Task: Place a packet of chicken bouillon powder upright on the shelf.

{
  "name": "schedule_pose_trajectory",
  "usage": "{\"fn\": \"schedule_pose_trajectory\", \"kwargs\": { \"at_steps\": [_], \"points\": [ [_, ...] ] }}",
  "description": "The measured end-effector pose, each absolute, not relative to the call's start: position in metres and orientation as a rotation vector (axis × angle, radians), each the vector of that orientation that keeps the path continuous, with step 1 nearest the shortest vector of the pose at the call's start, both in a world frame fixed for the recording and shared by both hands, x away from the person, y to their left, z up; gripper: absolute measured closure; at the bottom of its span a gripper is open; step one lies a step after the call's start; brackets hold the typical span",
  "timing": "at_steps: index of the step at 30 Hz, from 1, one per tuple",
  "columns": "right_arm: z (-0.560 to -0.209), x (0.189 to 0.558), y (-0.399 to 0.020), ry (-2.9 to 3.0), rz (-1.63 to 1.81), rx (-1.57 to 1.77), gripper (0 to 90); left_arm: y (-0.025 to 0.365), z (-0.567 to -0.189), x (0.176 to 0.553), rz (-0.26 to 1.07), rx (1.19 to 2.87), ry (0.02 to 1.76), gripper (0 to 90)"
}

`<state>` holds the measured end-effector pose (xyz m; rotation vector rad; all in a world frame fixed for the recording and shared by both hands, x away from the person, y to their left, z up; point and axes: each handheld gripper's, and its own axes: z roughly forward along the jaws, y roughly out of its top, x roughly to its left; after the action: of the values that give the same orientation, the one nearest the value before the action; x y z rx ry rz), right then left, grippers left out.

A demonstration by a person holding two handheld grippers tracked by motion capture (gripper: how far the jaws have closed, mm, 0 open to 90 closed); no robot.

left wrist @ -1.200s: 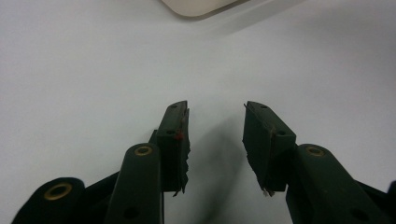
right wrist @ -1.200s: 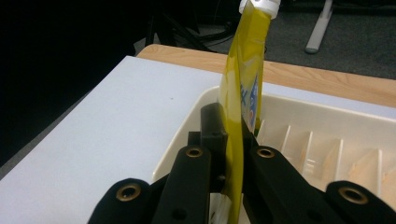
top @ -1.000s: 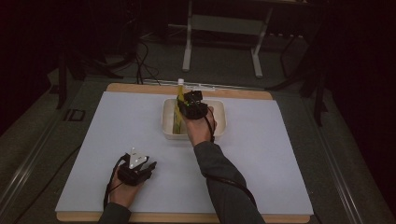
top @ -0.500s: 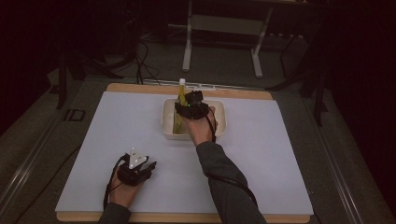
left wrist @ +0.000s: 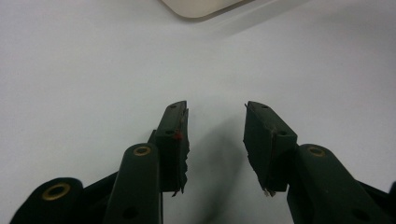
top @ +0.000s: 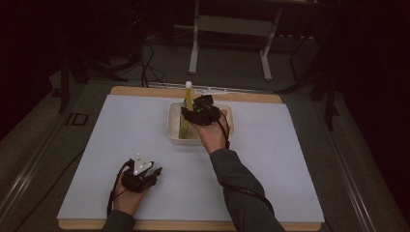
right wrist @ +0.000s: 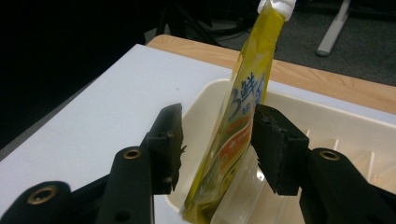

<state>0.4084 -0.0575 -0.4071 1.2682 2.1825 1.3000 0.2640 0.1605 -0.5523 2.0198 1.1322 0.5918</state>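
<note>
A yellow squeeze pouch [top: 186, 107] with a white cap stands upright at the left end of a white tray [top: 227, 112] near the table's far edge. My right gripper [top: 191, 113] reaches over the tray, its jaws open on either side of the pouch. In the right gripper view the pouch [right wrist: 238, 116] leans between the jaws of the right gripper [right wrist: 217, 116], close to the right jaw and apart from the left one, inside the tray [right wrist: 327, 123]. My left gripper [top: 153, 172] rests open on the white sheet near the front left. The left gripper [left wrist: 216, 109] holds nothing.
The white sheet [top: 290, 164] covers a wooden tabletop whose edge [top: 145, 91] shows at the far side. The tray's corner [left wrist: 196, 7] lies ahead of the left gripper. Dark floor, cables and a metal stand [top: 229, 29] lie beyond the table.
The right hand has shifted only slightly at the tray, staying beside the pouch. The left gripper has not moved.
</note>
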Motion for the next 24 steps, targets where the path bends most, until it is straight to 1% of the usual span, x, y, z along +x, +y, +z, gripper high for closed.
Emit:
{"fn": "schedule_pose_trajectory", "kwargs": {
  "at_steps": [7,24],
  "points": [
    [-0.401,0.398,-0.064,2.197,1.339,1.226,53.1,0.161,-0.552,0.264,0.593,2.02,1.134,59.6],
    [-0.407,0.365,-0.074,2.274,1.357,1.086,52.8,0.16,-0.552,0.264,0.596,2.022,1.133,59.5]
  ]
}}
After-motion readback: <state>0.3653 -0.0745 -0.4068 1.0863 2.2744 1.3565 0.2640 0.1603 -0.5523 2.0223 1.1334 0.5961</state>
